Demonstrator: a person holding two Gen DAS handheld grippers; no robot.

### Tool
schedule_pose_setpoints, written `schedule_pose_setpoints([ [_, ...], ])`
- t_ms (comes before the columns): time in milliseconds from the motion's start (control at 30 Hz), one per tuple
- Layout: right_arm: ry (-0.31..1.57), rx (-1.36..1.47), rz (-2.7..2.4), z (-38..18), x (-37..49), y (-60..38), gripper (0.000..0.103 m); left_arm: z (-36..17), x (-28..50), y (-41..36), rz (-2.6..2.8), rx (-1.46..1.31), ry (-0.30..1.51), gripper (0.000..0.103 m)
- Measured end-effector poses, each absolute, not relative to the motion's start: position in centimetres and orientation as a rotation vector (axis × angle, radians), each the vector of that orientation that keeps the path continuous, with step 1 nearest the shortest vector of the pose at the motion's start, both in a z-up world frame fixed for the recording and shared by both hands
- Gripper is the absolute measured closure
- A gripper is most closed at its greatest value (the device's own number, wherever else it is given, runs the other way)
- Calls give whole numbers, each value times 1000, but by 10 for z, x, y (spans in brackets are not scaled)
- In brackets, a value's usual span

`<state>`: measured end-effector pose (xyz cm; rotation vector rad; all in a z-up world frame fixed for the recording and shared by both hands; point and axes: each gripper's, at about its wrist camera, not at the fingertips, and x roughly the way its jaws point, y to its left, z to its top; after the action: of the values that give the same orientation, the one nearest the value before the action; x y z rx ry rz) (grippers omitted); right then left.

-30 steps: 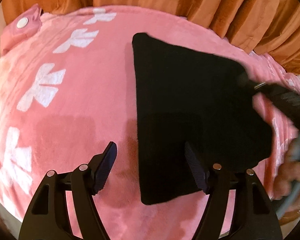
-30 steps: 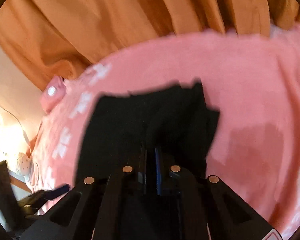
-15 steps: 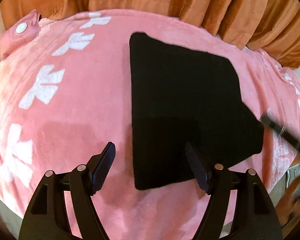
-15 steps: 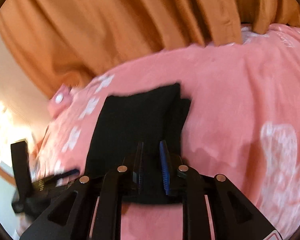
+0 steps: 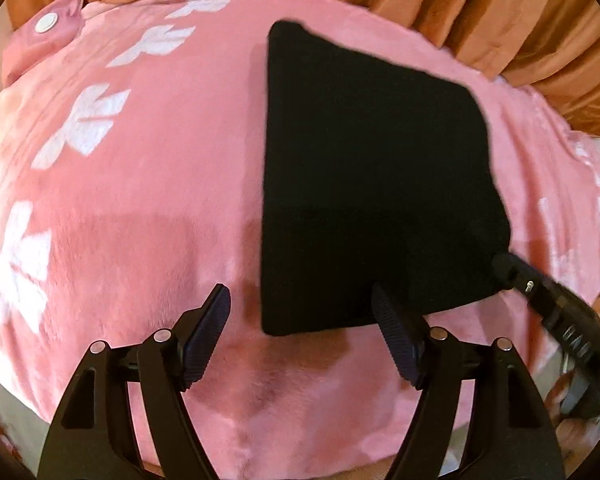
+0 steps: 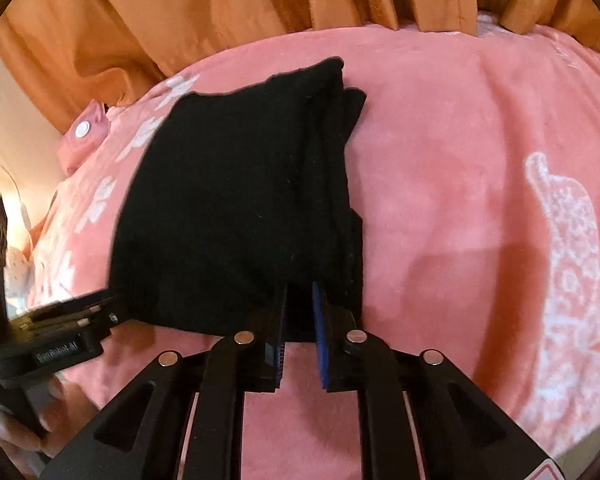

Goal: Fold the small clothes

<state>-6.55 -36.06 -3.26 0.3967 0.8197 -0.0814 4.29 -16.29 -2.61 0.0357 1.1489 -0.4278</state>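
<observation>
Since a moment ago our right gripper has eased its fingers a little apart, and they now sit at the near right corner of the folded black garment, blue pad showing; whether they grip cloth we cannot tell. Our left gripper hovers wide open, holding nothing, over the garment's near left corner. It lies flat on the pink blanket, orange curtain beyond.
</observation>
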Motion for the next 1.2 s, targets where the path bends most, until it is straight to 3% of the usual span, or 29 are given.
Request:
schedule_pose_setpoints([
  [67,750,423,-76,-12,-60,-369,39,-16,49,-163,-436,20,1122,25],
  [267,732,430,-71,1,14,-392,38,-3,78,-179,-417,12,1059,22],
  [300,770,439,-43,-10,35,-395,42,-5,82,-182,-413,20,1055,22],
  [367,840,436,2,-22,61,-384,95,-10,94,-187,-392,45,1060,22],
  [500,709,426,17,3,39,-385,96,-7,108,-189,-386,56,1031,22],
  [600,835,413,-41,-41,60,-394,95,-17,112,-193,-385,76,1051,22],
  [667,811,431,-32,-39,57,-394,96,-22,110,-194,-384,67,1067,22],
  [700,806,448,-37,-32,52,-395,94,-23,107,-194,-383,74,1063,22],
  [800,748,443,-68,-12,29,-396,72,-22,104,-193,-384,73,1062,22],
  [867,715,425,-125,-7,7,-397,35,-21,103,-193,-392,62,1070,22],
  [933,725,435,-131,-14,-6,-400,30,-22,100,-194,-412,43,1083,17],
  [1200,809,598,-38,-54,13,-411,30,-46,117,-199,-501,-109,1153,7],
])
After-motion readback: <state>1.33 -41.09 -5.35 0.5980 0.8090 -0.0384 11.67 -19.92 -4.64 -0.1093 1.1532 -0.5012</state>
